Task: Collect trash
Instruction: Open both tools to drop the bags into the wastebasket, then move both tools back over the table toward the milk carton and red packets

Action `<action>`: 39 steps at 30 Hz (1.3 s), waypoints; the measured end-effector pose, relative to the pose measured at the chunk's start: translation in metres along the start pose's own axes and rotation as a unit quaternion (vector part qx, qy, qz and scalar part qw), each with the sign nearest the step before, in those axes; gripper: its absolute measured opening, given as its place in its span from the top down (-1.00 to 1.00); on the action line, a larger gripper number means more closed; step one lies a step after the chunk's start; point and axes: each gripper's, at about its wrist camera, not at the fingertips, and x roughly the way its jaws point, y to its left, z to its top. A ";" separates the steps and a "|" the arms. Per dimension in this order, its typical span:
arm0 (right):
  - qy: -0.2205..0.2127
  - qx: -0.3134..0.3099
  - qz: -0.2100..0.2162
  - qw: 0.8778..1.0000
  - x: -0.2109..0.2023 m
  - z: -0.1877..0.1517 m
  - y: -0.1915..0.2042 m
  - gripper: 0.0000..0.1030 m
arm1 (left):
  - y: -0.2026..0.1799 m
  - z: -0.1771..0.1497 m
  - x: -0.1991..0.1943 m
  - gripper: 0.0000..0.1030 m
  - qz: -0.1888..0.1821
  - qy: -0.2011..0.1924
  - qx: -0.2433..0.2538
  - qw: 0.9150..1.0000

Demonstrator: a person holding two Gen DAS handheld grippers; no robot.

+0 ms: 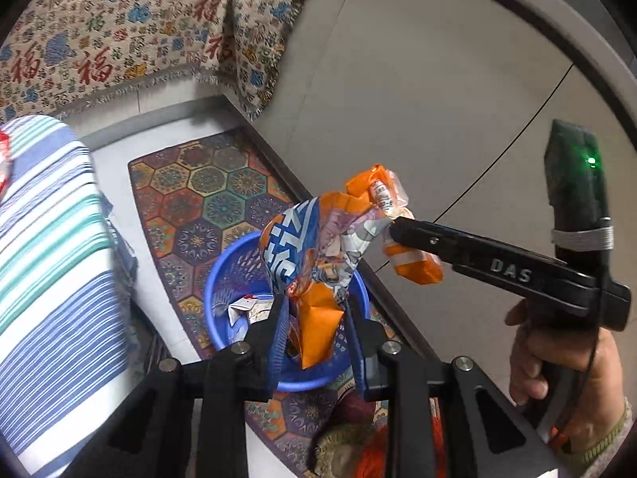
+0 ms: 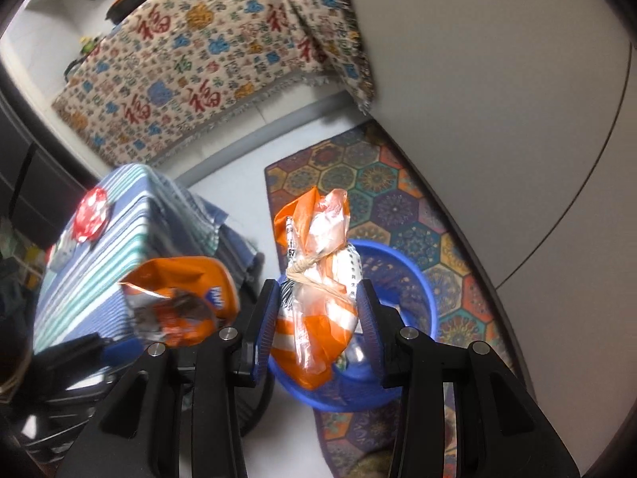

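Both pieces of trash carried above the blue basket [image 1: 223,279], probably so that each can simply fall in when released. Left gripper [image 1: 316,310] closed on the lower end of an orange and blue snack bag [image 1: 306,251]; bag standing up between the blue pads [image 1: 278,330], upper part leaning toward the right gripper [image 1: 394,231]. Right gripper closed around the middle of an orange and clear wrapper [image 2: 318,298], tied with a thin band; wrapper upright between the pads [image 2: 264,318], top and bottom sticking out past them. Basket on the patterned mat [image 2: 398,191], directly under both loads, already with some white and red packaging inside. Striped cloth [image 2: 119,231] just beside, with a red round piece [image 2: 92,215] lying on top, possibly more trash to collect. Held high and pointing down, likely for a clean drop without touching the rim.
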 end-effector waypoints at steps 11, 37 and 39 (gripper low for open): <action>-0.018 0.060 0.029 0.998 0.009 0.009 -0.033 -0.28 | 0.009 0.006 0.061 -0.26 0.003 -0.002 -0.007 1.000; -0.048 -0.235 0.076 0.968 -0.002 -0.067 0.257 -0.97 | 0.188 -0.141 -0.205 -0.45 0.262 -0.070 -0.119 0.955; -0.028 -0.268 0.088 0.959 0.013 -0.086 0.293 -0.97 | 0.219 -0.151 -0.217 -0.45 0.279 -0.073 -0.142 0.947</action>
